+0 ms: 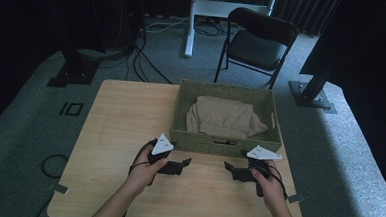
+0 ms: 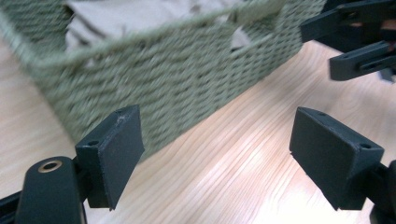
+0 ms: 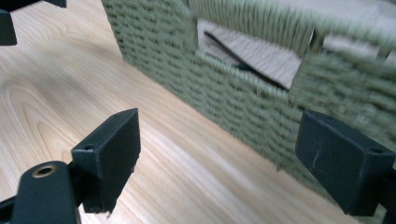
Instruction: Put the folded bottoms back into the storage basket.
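Jaws apart, basket (image 2: 177, 93) just beyond

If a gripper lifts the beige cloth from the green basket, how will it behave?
The beige cloth lies crumpled in soft folds, so it will probably hang limp and unfold. It looks thin, likely light. A trailing edge might catch on the woven basket rim.

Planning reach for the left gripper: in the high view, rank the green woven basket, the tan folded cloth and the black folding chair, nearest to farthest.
1. Green woven basket, just ahead, right.
2. Tan folded cloth, inside it.
3. Black folding chair, beyond the table.
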{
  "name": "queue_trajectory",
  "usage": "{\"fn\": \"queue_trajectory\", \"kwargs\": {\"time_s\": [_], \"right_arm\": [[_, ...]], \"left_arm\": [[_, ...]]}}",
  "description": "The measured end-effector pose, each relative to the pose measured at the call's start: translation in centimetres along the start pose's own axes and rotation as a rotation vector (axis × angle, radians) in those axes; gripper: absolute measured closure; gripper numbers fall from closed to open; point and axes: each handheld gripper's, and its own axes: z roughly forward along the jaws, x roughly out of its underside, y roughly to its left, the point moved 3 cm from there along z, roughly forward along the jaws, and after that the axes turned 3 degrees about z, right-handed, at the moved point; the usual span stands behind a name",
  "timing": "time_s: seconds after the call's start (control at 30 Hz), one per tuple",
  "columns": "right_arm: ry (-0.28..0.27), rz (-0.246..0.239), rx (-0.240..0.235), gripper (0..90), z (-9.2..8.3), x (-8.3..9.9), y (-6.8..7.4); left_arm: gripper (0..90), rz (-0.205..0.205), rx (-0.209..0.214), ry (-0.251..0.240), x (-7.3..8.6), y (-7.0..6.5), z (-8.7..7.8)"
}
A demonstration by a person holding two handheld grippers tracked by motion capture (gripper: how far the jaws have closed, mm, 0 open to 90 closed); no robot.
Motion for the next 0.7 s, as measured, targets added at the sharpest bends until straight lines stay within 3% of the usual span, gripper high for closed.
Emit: {"fn": "queue_trajectory", "kwargs": {"time_s": [0.33, 0.5, 0.7], "right_arm": [[0.057, 0.039, 0.032, 13.9, 0.2, 3.2, -0.9], [0.076, 0.055, 0.079, 13.9, -0.2, 4.3, -1.8], [0.079, 0.082, 0.116, 13.9, -0.8, 5.2, -2.7]], "left_arm": [[18.6, -0.066, -0.044, 0.052, 4.1, 1.5, -0.4], [18.6, -0.129, -0.063, 0.051, 5.3, 2.1, -1.0], [18.6, -0.153, -0.109, 0.067, 6.6, 3.1, -2.1]]}}
